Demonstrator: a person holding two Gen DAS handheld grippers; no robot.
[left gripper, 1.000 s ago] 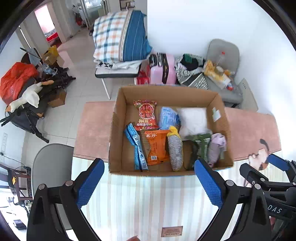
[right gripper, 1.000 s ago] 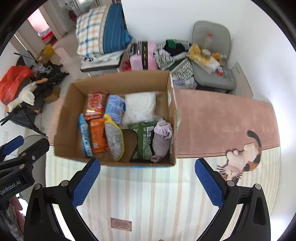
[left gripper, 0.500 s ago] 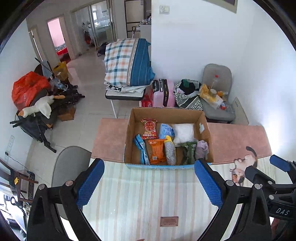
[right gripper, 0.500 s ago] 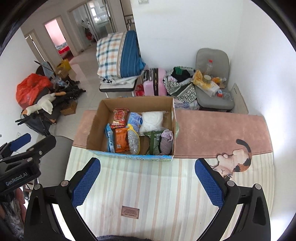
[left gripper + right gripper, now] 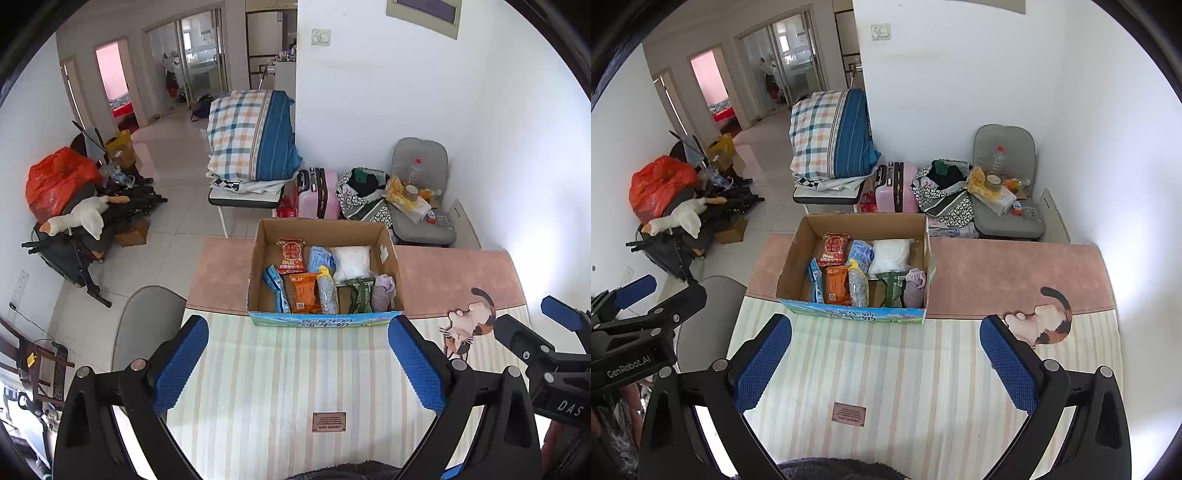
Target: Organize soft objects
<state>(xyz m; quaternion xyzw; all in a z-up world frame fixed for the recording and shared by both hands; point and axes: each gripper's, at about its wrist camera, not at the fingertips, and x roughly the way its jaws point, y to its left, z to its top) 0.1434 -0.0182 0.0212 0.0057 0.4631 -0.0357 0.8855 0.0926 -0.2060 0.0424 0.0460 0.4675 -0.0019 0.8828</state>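
Lengthwise, grey pouch [image 5: 327, 294] pointing away.

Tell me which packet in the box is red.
The red packet at the far left of the cardboard box; the orange packet lies nearer, others are blue, white, green.

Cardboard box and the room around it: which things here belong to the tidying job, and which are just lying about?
Job:
cardboard box
snack packets
white pillow
rolled cloth
left hand-held gripper
right hand-held gripper

Lying about:
plaid bedding
pink suitcase
goose toy
orange bag
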